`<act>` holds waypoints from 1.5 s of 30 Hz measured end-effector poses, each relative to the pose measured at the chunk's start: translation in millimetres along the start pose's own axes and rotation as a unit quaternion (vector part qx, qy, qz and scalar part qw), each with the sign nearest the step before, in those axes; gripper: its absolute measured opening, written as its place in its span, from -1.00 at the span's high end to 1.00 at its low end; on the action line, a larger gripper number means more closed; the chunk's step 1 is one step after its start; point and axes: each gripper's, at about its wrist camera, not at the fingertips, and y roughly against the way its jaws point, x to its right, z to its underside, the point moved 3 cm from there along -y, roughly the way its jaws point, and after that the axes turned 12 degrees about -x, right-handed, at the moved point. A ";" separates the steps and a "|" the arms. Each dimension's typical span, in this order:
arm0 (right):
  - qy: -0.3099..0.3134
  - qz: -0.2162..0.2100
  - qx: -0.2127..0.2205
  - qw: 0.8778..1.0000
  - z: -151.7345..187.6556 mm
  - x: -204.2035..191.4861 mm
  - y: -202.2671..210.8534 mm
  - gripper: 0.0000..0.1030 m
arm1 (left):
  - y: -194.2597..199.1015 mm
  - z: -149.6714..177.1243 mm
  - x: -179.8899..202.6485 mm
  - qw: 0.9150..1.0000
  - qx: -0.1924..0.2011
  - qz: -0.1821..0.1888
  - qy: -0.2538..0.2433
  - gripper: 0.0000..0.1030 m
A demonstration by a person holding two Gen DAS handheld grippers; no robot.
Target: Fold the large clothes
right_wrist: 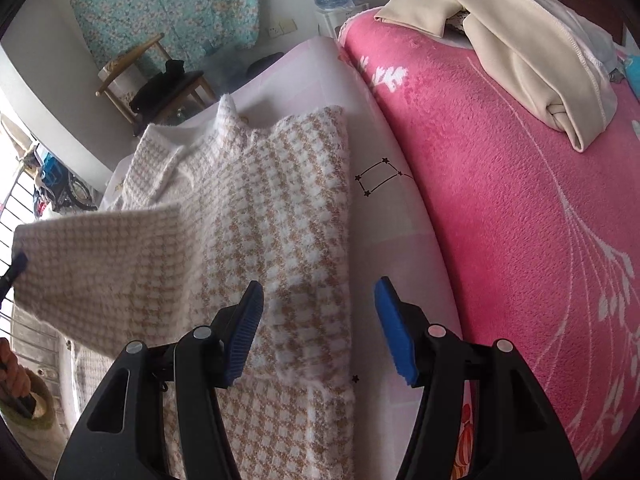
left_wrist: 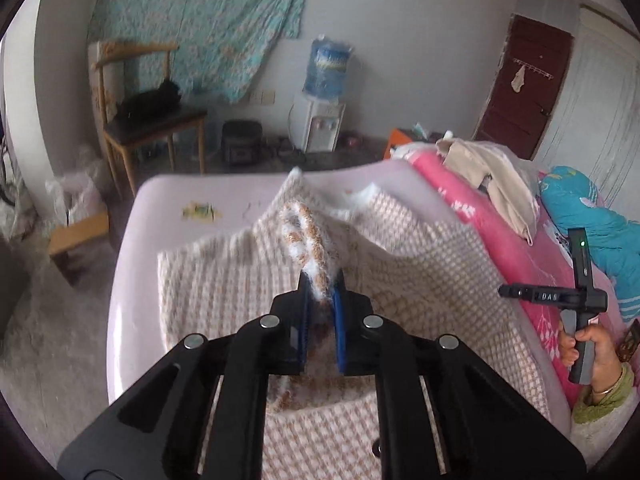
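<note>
A large tan-and-white houndstooth garment (left_wrist: 224,280) lies spread on a pale pink sheet (left_wrist: 200,196) on the bed. My left gripper (left_wrist: 320,292) is shut on a bunched edge of it and holds that part lifted above the rest. In the right wrist view the lifted flap (right_wrist: 100,264) hangs at the left, with the left gripper's blue tip (right_wrist: 18,262) at its edge. My right gripper (right_wrist: 318,316) is open and empty, low over the garment's right edge (right_wrist: 304,240). The right gripper also shows in the left wrist view (left_wrist: 508,291), held by a hand.
A pink fleece blanket (right_wrist: 500,220) covers the bed to the right, with a folded beige garment (right_wrist: 520,52) on it and a blue quilt (left_wrist: 592,216) beyond. On the floor past the bed stand a wooden chair (left_wrist: 152,120), a water dispenser (left_wrist: 320,120) and a small stool (left_wrist: 76,236).
</note>
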 end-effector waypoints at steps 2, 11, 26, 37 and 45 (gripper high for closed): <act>0.001 0.005 0.001 1.000 0.2 0.7 0.3 -0.10 | -16.2 -5.7 -6.8 1.000 -0.002 -0.027 -0.006 0.81; 0.018 0.036 0.004 0.999 -7.2 3.7 0.1 -0.10 | -107.2 48.3 -85.8 0.987 -0.109 -0.017 0.116 0.71; 0.091 0.052 0.049 0.993 -49.9 -39.5 4.0 0.25 | -71.6 34.4 -70.1 0.992 -0.029 0.035 0.115 0.35; 0.096 0.105 0.008 0.990 -81.5 -32.8 -39.2 0.76 | -118.2 40.6 -56.8 0.992 -0.090 -0.019 0.090 0.35; 0.213 0.028 0.006 0.977 -44.4 -116.2 -26.3 0.47 | -104.4 31.0 -29.0 0.996 -0.076 0.010 0.045 0.05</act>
